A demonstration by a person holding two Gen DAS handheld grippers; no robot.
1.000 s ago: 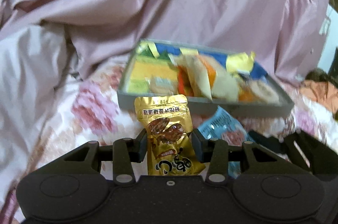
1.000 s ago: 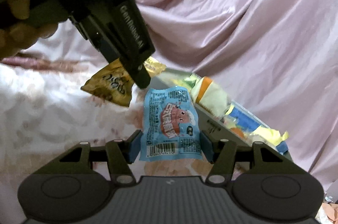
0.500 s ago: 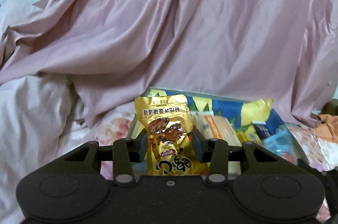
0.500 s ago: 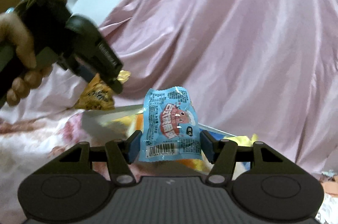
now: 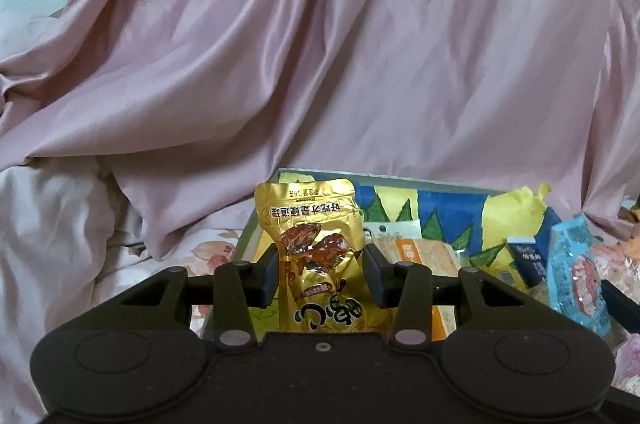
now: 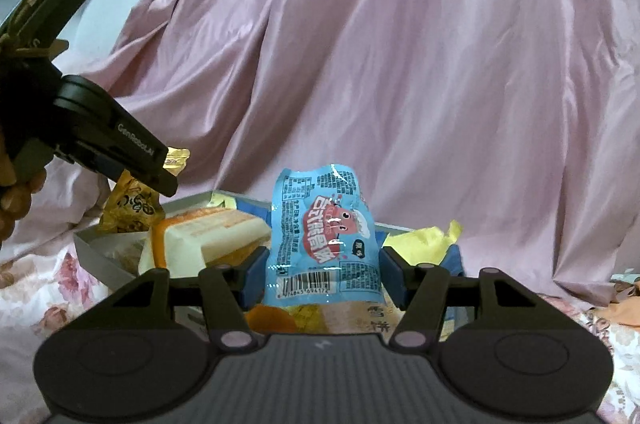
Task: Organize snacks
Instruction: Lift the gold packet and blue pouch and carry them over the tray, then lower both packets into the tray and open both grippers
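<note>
While one grey tray (image 5: 256, 224) holds many snacks, each tool grips one packet: left tool (image 5: 320, 272) gold packet (image 5: 316, 256), right tool (image 6: 323, 274) blue packet (image 6: 324, 236).

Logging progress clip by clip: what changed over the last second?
Both hand-held grippers carried their packets from short of the tray to over it: the left with the gold packet, the right with the blue packet. Neither grip changed, nothing was released, and the tray's snacks look unmoved.
</note>
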